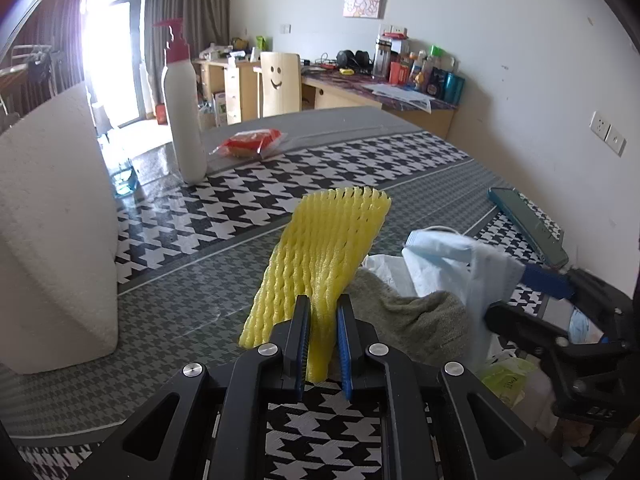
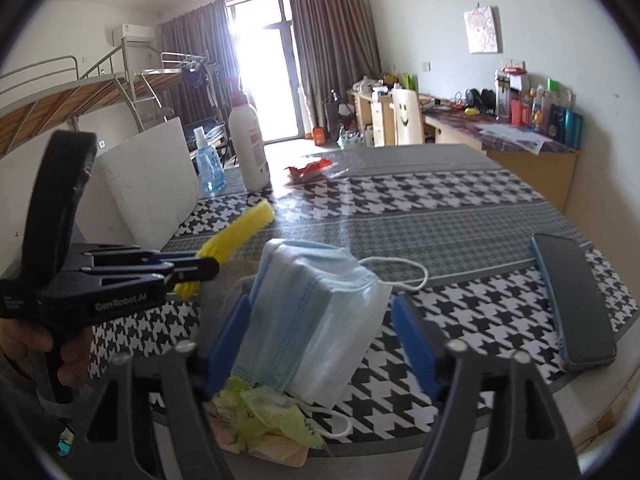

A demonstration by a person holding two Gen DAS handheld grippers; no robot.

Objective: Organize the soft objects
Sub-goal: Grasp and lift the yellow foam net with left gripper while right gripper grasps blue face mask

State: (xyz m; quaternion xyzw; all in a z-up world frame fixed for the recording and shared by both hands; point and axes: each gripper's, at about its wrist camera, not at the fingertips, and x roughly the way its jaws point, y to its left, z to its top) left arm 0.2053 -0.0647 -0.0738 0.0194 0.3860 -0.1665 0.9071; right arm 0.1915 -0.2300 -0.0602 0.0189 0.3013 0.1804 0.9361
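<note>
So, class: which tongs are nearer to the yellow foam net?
Left. The left tongs are shut on the yellow foam net, pinching its near end. The right tongs sit off to its right, straddling the stack of blue face masks.

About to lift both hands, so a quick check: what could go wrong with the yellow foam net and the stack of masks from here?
The right gripper is not yet pressing the mask stack, so masks may fan out. A loose ear loop could snag. The left gripper pinches the yellow foam net near one end, so it may droop.
</note>
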